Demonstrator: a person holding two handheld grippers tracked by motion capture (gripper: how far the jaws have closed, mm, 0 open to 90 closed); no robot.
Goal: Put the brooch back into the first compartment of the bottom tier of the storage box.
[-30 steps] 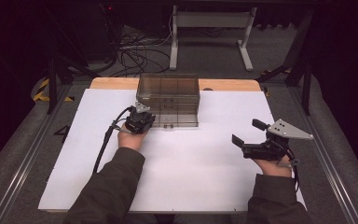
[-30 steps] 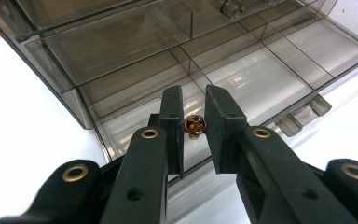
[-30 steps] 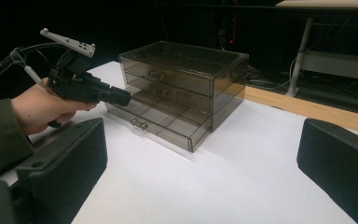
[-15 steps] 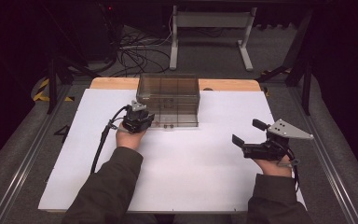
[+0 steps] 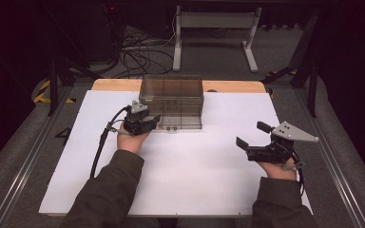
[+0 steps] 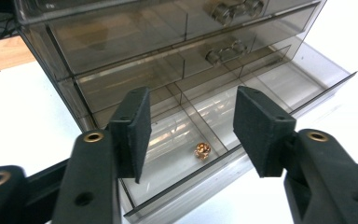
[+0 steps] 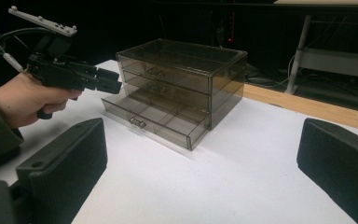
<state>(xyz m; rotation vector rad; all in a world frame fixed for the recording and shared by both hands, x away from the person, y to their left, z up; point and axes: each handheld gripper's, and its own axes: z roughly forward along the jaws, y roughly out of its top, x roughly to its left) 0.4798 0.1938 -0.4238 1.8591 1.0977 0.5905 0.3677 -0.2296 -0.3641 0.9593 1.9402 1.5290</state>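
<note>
Lab: white-covered table, loose floor cables, dark surroundings.

The smoked, see-through drawer unit stands upright just ahead of my left tongs, its top two drawers pushed in and its bottom drawer pulled out towards me. That drawer is split by clear dividers into compartments. A small gold-coloured ornament lies loose on the floor of one compartment, directly below the gap between my left jaws and touching neither pad.

Olive sleeves, black grippers, grey plate
</note>
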